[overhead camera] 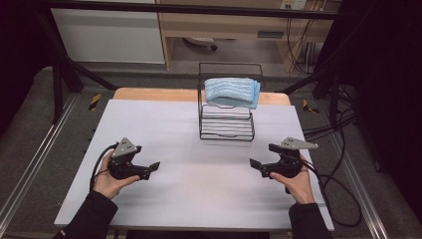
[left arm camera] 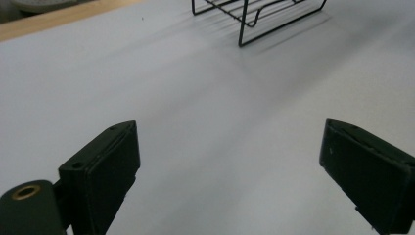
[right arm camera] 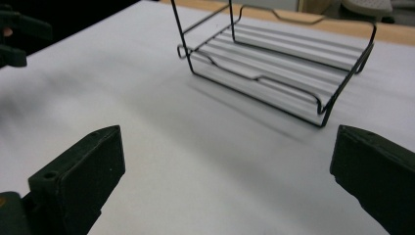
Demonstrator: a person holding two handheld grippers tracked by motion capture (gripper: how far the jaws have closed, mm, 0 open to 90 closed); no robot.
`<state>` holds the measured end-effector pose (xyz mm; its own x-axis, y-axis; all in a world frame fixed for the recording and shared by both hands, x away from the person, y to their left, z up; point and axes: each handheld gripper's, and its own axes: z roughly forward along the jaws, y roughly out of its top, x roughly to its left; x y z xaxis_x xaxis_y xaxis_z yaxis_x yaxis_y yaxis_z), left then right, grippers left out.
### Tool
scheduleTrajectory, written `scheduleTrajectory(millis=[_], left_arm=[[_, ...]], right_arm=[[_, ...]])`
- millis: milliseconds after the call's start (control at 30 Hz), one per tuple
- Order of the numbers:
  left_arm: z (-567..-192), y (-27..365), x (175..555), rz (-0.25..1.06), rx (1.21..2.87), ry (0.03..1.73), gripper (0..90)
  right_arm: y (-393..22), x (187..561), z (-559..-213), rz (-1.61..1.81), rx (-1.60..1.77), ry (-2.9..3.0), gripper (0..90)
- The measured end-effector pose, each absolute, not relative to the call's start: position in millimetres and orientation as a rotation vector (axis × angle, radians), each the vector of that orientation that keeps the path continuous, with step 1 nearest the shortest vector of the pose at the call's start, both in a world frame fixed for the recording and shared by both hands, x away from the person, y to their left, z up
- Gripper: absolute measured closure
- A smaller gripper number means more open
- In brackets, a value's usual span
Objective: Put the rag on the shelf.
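Observation:
A black two-tier wire rack [overhead camera: 226,130] stands at the back middle of the white table [overhead camera: 199,189]. A folded light-blue towel [overhead camera: 232,92] lies on its upper tier; the lower tier is bare. My left gripper [overhead camera: 155,167] rests low over the table at the front left, jaws open and pointing right with nothing between them. My right gripper [overhead camera: 255,164] mirrors it at the front right, jaws open and pointing left, also empty. In the left gripper view the gripper [left arm camera: 227,147] faces the rack's corner [left arm camera: 254,19]. In the right gripper view the gripper [right arm camera: 227,147] faces the rack's lower tier [right arm camera: 274,63].
A wooden strip [overhead camera: 149,94] edges the table's far side. Cables [overhead camera: 338,184] trail off the right edge near my right hand. Metal frame rails run along both sides, and a cabinet [overhead camera: 109,35] stands behind. The other gripper [right arm camera: 14,34] shows at the right gripper view's top left.

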<state>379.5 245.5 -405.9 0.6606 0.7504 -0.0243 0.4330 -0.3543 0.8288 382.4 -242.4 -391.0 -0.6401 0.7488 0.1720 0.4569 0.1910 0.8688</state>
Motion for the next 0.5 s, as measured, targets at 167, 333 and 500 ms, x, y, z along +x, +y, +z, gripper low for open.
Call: scheduleTrajectory(millis=[167, 333, 500], left_arm=[[-423, 257, 373, 0.46, 2.006, 0.931, 7.9], [-432, 265, 368, 0.455, 2.009, 0.952, 8.0], [-439, 271, 365, 0.457, 2.014, 0.966, 8.0]], right_arm=[[-250, 376, -413, 1.403, 1.161, 2.203, 0.5], [-258, 369, -428, 1.391, 1.152, 2.24, 0.6], [-263, 364, -438, 1.348, 1.164, 2.262, 0.6]])
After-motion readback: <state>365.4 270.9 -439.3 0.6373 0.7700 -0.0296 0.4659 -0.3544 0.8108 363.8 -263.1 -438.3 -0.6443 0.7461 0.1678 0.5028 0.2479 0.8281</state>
